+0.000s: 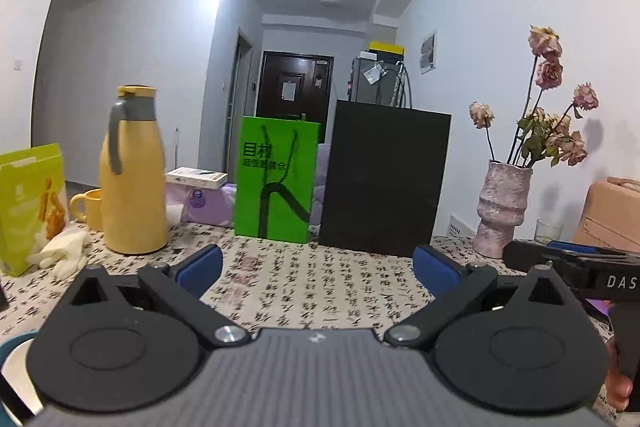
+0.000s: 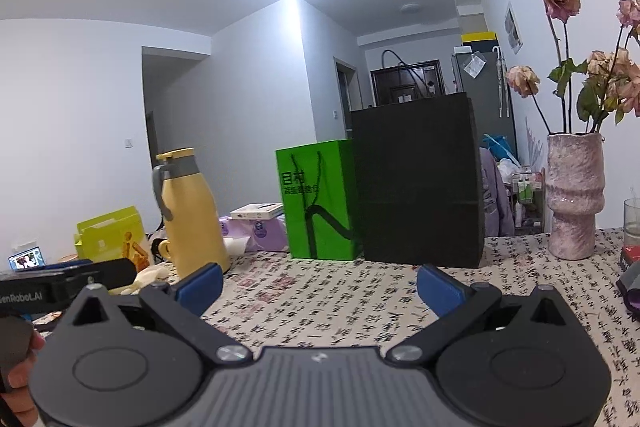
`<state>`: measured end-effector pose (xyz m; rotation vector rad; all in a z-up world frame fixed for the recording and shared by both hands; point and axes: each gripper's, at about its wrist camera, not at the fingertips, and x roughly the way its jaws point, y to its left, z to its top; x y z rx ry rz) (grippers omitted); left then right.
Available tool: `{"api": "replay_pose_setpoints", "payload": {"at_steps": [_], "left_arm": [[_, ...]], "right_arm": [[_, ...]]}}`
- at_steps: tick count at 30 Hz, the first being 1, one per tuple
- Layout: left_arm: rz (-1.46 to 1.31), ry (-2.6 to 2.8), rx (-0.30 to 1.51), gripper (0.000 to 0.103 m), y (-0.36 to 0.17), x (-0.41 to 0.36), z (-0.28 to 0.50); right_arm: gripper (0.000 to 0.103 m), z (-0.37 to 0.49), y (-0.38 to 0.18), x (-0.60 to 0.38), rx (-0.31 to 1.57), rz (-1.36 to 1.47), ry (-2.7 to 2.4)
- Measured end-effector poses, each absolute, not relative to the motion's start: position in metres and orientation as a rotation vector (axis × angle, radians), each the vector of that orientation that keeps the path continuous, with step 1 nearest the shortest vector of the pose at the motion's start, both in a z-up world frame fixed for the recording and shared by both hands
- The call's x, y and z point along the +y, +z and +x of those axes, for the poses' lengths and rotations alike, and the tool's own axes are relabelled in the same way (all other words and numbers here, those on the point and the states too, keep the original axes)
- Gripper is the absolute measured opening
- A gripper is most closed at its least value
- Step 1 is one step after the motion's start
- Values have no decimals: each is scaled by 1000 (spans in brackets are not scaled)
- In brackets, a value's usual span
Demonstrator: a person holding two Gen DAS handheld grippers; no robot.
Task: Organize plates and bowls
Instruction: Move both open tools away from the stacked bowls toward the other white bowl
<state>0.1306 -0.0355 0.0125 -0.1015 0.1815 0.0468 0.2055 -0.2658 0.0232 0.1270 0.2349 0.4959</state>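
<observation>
The blue-padded fingers (image 1: 200, 263) of the left gripper (image 1: 318, 267) and of the right gripper (image 2: 320, 285) are spread wide and hold nothing above the patterned tablecloth (image 1: 320, 287). A black bag (image 1: 384, 179), green bag (image 1: 276, 179) and yellow jug (image 1: 132, 175) fill mid-frame. One bowl's teal rim (image 1: 12, 343) shows at lower left.

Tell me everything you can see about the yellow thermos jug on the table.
The yellow jug is a tall, bottle-shaped flask with a matte pale-yellow body, a grey collar and curved grey handle, and a yellow cap with a small spout. It stands upright and closed on the tablecloth printed with black characters, left of the green paper bag. A yellow mug sits just behind it at its left, and whitish gloves lie near its base. Neither hand-held gripper touches it.
</observation>
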Motion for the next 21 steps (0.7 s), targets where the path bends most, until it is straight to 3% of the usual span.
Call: {"api": "replay_pose_setpoints", "payload": {"at_steps": [15, 21], "left_arm": [[-121, 10, 245, 103, 23, -85, 213], [-119, -9, 276, 103, 24, -98, 244]], "right_arm": [[103, 296, 29, -301, 342, 207, 473], [103, 320, 6, -315, 358, 282, 440]]}}
